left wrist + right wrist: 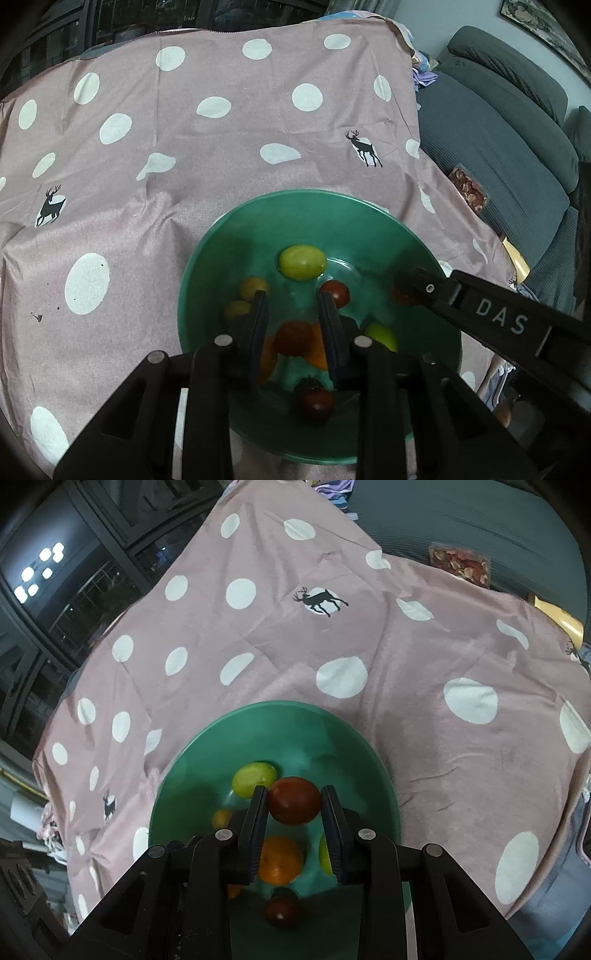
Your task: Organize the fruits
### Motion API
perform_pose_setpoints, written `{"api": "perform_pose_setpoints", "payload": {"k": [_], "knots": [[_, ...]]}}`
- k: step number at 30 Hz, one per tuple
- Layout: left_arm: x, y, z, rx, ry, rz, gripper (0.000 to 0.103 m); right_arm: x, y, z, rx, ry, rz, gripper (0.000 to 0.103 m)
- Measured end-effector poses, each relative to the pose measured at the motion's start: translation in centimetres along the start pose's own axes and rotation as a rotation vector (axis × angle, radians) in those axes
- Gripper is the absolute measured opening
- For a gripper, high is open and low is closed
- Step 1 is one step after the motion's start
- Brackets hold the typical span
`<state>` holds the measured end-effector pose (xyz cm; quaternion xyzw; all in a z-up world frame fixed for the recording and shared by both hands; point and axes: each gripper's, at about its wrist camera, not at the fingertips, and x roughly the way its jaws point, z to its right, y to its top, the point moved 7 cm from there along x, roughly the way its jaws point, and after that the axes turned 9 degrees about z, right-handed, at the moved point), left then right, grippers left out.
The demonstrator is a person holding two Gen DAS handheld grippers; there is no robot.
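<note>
1. The cloth (221, 155) is covering the bench, pink with white dots and lying slack in folds, so it is likely giving a soft, shifting footing.
2. The bowl (207, 266) is sitting on the cloth near its front edge, green and glossy. I judge it stiff, smooth-walled and slippery, so fruit is likely rolling toward its middle.
3. The left hand-held gripper (293, 325) is hanging over the bowl's near half, jaws narrowly parted and pinching nothing; a red fruit (293, 338) is lying below the gap, over an orange (319, 356).
4. The right hand-held gripper (294, 814) is reaching in over the bowl's right side and pinching a dark red tomato (294, 800) across its widest part.
5. A green fruit (302, 263) is resting toward the bowl's far side. It looks light, smooth-skinned and easily bruised, so I would be taking it across the short middle with light pressure.
6. Small yellow fruits (253, 288) are lying at the bowl's left; they are probably slipping out unless gripped squarely.
</note>
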<state>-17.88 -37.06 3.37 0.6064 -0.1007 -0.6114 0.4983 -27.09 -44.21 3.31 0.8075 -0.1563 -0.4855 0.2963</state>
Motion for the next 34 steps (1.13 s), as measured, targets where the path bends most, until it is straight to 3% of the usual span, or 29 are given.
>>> {"api": "perform_pose_setpoints", "payload": {"k": [6, 12, 18, 34], "knots": [[-1.3, 0.5, -0.2, 0.000, 0.015, 0.028, 0.070, -0.2, 0.3, 0.1, 0.003, 0.003, 0.006, 0.036], [-3.4, 1.5, -0.9, 0.020, 0.085, 0.083, 0.089, -1.3, 1.0, 0.2, 0.010, 0.008, 0.048, 0.046], [-5.3, 2.2, -1.3, 0.027, 0.106, 0.133, 0.089, -2.2, 1.5, 0.1, -0.001, 0.011, 0.078, 0.049], [-6.3, 1.9, -1.9, 0.017, 0.106, 0.140, 0.089, -2.4, 1.0, -1.2, -0.050, 0.033, 0.065, 0.050]]}}
